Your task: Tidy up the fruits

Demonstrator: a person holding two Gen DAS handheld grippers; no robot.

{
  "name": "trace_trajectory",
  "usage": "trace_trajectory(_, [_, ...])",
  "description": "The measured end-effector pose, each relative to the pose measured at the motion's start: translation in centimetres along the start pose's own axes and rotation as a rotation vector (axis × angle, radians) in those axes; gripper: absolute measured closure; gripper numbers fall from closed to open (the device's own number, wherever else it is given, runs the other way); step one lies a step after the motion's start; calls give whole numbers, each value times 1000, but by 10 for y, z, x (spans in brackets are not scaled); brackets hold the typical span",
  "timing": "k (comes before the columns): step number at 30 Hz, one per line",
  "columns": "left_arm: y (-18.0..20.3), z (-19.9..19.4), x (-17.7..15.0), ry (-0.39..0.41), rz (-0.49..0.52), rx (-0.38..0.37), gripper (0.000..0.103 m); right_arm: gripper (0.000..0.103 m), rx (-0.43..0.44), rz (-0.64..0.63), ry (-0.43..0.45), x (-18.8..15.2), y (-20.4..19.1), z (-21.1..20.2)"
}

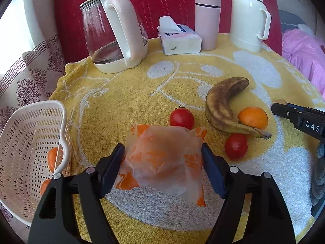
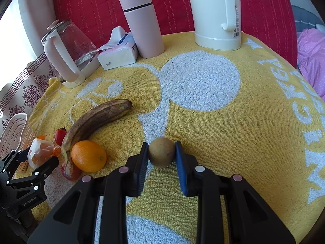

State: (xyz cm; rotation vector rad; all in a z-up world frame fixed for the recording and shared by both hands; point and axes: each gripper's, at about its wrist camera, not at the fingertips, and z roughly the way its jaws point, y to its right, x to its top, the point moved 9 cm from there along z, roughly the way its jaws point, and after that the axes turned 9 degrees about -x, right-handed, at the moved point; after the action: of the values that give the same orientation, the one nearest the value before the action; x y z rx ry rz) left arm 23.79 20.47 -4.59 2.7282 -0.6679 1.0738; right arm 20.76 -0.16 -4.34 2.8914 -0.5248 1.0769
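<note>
A: What crowds the left gripper (image 1: 162, 158)?
B: Its fingers are spread wide on either side of a translucent plastic-wrapped orange fruit packet (image 1: 164, 160) on the yellow-and-white terry towel (image 1: 126, 101), both pads touching or nearly touching the wrap. A red cherry tomato (image 1: 181, 118) sits just behind the packet, another red tomato (image 1: 236, 146) to its right, and the white perforated plastic basket (image 1: 30, 146), with orange fruit inside, stands near on the left.
A: And the browned, overripe banana (image 2: 97, 120)?
B: Its long axis runs diagonally, stem end toward the camera, curving around a round orange citrus (image 2: 88, 156) that touches it.
A: The right gripper (image 2: 161, 158)?
B: Its jaws have narrowed onto a small brown kiwi-like fruit (image 2: 161, 155), pads against both sides. Open towel lies ahead of it and to its right, up to the cream jug (image 2: 217, 16).
</note>
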Motion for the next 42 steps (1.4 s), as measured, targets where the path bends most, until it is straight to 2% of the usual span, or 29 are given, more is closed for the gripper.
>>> trace_trajectory(7, [6, -27, 9, 78, 3, -1, 37, 76, 1, 1, 0, 0, 0, 0])
trace_trajectory(8, [6, -32, 11, 93, 2, -4, 45, 76, 1, 1, 0, 0, 0, 0])
trace_trajectory(15, [-8, -54, 17, 146, -63, -24, 45, 76, 1, 1, 0, 0, 0, 0])
trace_trajectory(25, [-63, -109, 25, 281, -213, 15, 45, 76, 0, 0, 1, 0, 0, 0])
trace_trajectory(30, [-83, -129, 22, 324, -282, -39, 45, 76, -2, -1, 1, 0, 0, 0])
trace_trajectory(31, [-85, -133, 22, 336, -287, -41, 48, 76, -2, -1, 1, 0, 0, 0])
trace_trajectory(34, [-92, -147, 22, 370, -298, -27, 50, 76, -2, -1, 1, 0, 0, 0])
trace_trajectory(36, [-102, -156, 22, 397, -300, 35, 50, 76, -1, -1, 1, 0, 0, 1])
trace_trajectory(38, [-112, -162, 20, 407, -301, 89, 50, 76, -2, -1, 2, 0, 0, 1])
trace_trajectory(42, [-111, -151, 14, 364, -315, 35, 48, 76, -2, -2, 1, 0, 0, 1])
